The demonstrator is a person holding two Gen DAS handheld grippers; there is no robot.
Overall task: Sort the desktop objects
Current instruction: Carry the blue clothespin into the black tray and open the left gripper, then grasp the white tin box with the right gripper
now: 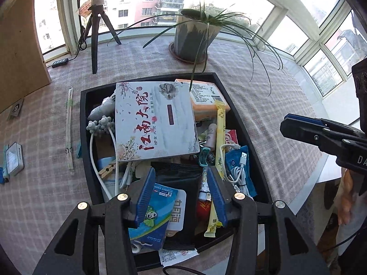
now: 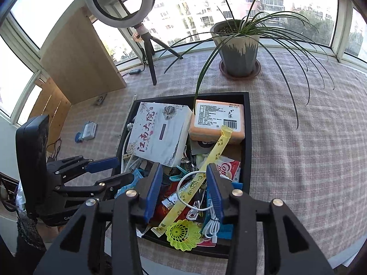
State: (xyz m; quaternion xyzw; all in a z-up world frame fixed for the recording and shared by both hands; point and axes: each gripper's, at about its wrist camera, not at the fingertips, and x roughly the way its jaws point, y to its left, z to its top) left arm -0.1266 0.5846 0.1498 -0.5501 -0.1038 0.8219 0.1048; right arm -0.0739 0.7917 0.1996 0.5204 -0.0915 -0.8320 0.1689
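A black tray (image 1: 83,123) on the checked cloth is piled with small items. On top lie a white box with red characters (image 1: 156,119), an orange pack (image 1: 206,98), a long yellow sachet (image 1: 220,142) and a white USB cable (image 1: 239,171). My left gripper (image 1: 181,178) hangs open over the tray's near end, above a black pouch (image 1: 181,183) and a blue card packet (image 1: 156,217). My right gripper (image 2: 183,171) is open above the yellow sachet (image 2: 206,167) and a yellow-green shuttlecock (image 2: 183,233). Neither holds anything. The left gripper (image 2: 122,168) shows at the tray's left side (image 2: 246,137).
A potted plant (image 1: 195,36) with long drooping leaves stands behind the tray. A ring light tripod (image 1: 96,34) and a wooden board (image 1: 20,57) are at the back left. Wrapped chopsticks (image 1: 68,133) and a small box (image 1: 15,158) lie left of the tray.
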